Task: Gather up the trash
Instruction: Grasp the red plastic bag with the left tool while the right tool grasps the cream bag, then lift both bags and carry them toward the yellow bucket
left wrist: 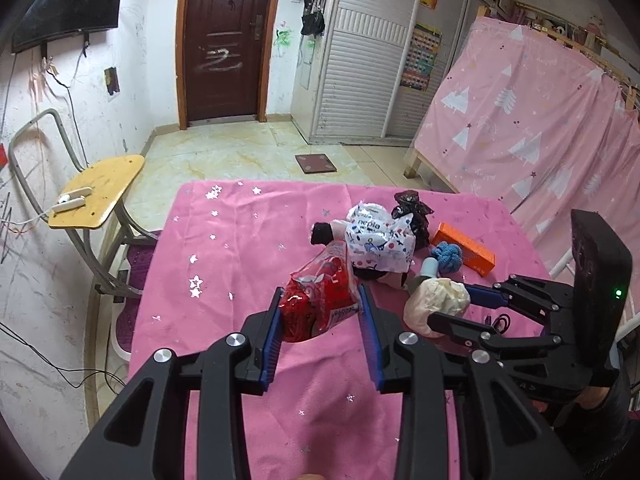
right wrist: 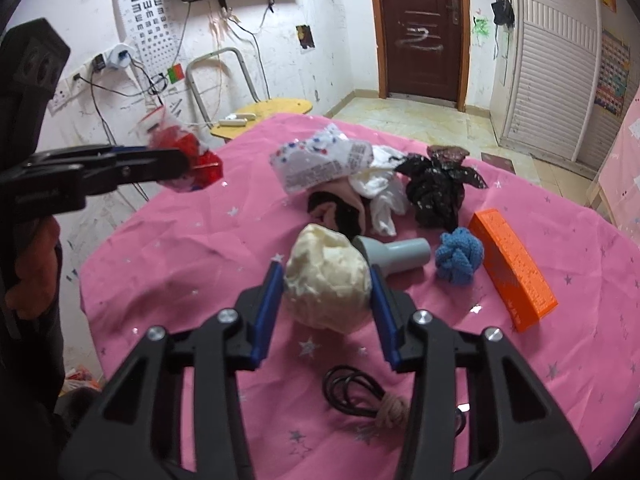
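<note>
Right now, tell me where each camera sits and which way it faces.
Left wrist: sits on the left gripper, looks along its fingers across the pink table toward the brown door; it grips the red wrapper; the right gripper shows at right.
Right wrist: sits on the right gripper, faces the table's clutter and the TV wall; it grips the cream wad; the left gripper and a hand show at left.
Shared: both held items, orange box, blue puff, door.
</note>
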